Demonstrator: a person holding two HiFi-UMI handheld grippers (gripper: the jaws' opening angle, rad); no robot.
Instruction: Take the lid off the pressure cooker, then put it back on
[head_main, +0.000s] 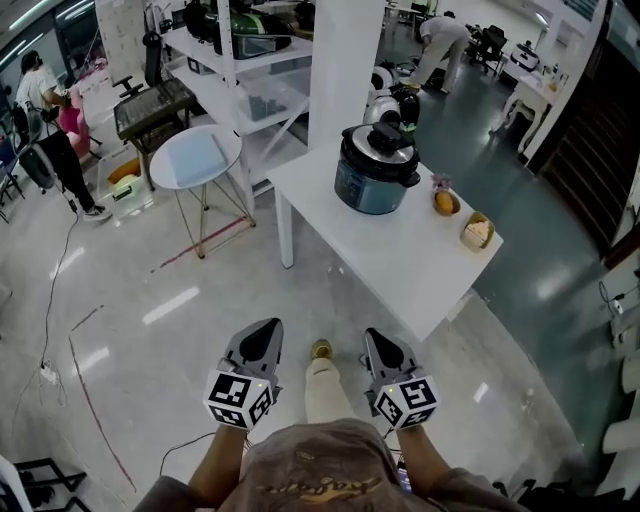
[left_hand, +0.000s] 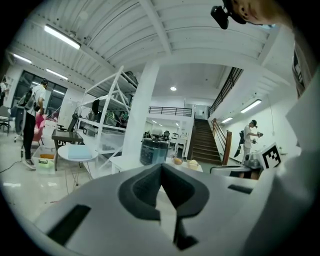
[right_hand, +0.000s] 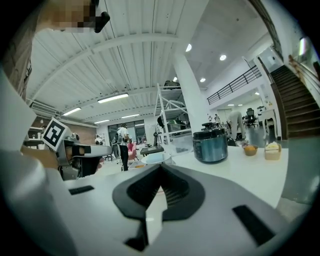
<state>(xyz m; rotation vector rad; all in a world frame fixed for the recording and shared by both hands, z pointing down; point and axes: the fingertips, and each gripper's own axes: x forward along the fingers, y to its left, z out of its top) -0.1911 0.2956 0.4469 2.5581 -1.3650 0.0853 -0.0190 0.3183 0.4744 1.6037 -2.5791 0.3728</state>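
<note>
Both grippers are held side by side. We see the left gripper (head_main: 264, 330) and the right gripper (head_main: 380, 338) each with jaws pressed together on nothing, over a glossy grey floor (head_main: 120, 270) and short of the white rectangular table (head_main: 400, 255). The dark blue-grey pressure cooker (head_main: 373, 178), its black lid (head_main: 380, 138) seated on top, stands at the table's far end beside a white square column (head_main: 345, 60). A small round white side table (head_main: 195, 158) and white metal shelving (head_main: 250, 75) stand to the left. We note a staircase (left_hand: 202, 142) beyond.
</note>
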